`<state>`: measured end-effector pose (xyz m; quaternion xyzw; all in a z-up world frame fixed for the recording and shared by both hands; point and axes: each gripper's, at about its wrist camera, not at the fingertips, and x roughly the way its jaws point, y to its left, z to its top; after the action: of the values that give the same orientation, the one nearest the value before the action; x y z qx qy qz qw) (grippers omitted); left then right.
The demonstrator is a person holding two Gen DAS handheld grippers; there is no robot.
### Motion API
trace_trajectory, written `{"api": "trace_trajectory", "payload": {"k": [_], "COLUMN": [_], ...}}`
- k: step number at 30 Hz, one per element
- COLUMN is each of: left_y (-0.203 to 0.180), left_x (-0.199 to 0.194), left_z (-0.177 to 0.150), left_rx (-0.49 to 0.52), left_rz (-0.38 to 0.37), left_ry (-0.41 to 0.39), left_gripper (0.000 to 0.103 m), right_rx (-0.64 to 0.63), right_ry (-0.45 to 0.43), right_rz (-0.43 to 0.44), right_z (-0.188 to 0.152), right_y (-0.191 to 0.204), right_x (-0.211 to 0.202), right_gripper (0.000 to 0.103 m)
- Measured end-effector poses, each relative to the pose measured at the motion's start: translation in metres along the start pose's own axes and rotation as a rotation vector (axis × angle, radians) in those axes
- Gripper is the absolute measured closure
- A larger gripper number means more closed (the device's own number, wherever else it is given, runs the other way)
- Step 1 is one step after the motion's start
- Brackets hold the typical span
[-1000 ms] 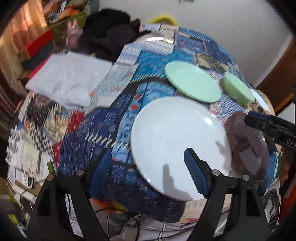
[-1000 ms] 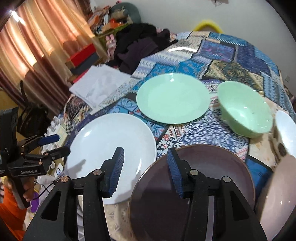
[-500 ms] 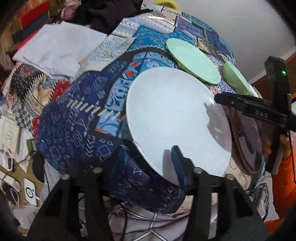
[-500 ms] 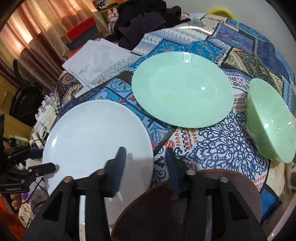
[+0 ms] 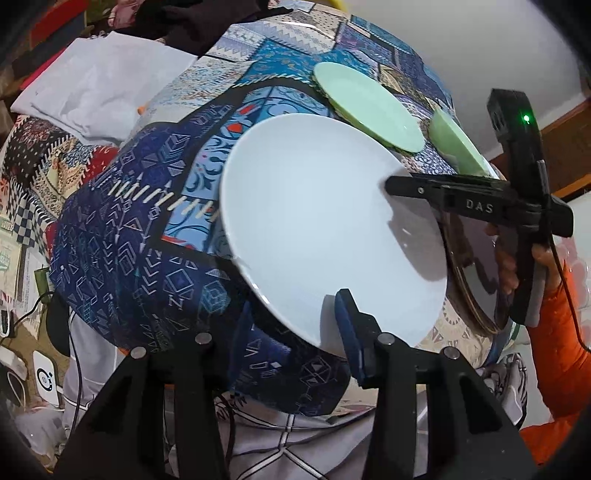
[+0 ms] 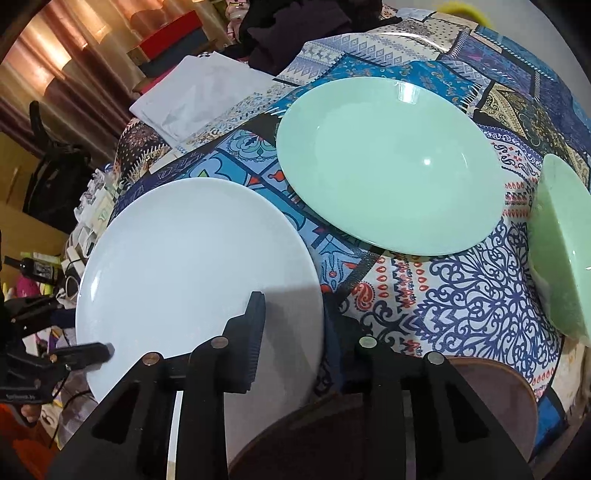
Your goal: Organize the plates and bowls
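Note:
A large white plate [image 5: 325, 229] lies on the patterned tablecloth near the table's front edge; it also shows in the right wrist view [image 6: 192, 266]. My left gripper [image 5: 291, 332] straddles its near rim, one finger above and one below, jaws not closed. My right gripper [image 6: 295, 332] straddles the plate's opposite rim, also open; it shows in the left wrist view [image 5: 402, 184]. A dark brown plate [image 6: 498, 398] lies beside the white one. A green plate [image 6: 388, 162] and a green bowl [image 6: 561, 243] sit behind.
The table [image 5: 122, 236] has a blue patchwork cloth [image 6: 461, 295]. White folded cloth [image 5: 99, 85] and dark clothing [image 6: 295, 26] lie at the far side. Cables and clutter [image 5: 22, 332] lie on the floor below the table's edge.
Both grippers have moved in onto the white plate's rim from opposite sides. The left gripper's jaws have narrowed around the near edge. The right gripper left the brown plate.

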<state>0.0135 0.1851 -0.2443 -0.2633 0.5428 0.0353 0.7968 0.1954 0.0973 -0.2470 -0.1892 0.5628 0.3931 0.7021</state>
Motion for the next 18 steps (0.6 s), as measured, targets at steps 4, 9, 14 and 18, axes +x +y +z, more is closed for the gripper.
{"api": "trace_trajectory", "payload": {"k": [4, 9, 14, 18], "left_y": [-0.007, 0.014, 0.033, 0.050], "left_x": [0.000, -0.004, -0.007, -0.006], "left_z": [0.002, 0.010, 0.017, 0.014], "left_rx": [0.015, -0.040, -0.059, -0.118], "left_rz": [0.015, 0.028, 0.082, 0.016], "left_ry": [-0.012, -0.032, -0.064, -0.050], "left_gripper": [0.061, 0.061, 0.064, 0.066], "right_rx": [0.003, 0.008, -0.013, -0.002], "right_ry": [-0.006, -0.012, -0.018, -0.011], "right_rz": [-0.002, 0.020, 0.047, 0.058], "right_z": [-0.002, -0.005, -0.010, -0.011], "right_y": [0.003, 0.009, 0.022, 0.022], "right_x": [-0.002, -0.005, -0.003, 0.002], "right_gripper": [0.074, 0.075, 0.077, 0.076]}}
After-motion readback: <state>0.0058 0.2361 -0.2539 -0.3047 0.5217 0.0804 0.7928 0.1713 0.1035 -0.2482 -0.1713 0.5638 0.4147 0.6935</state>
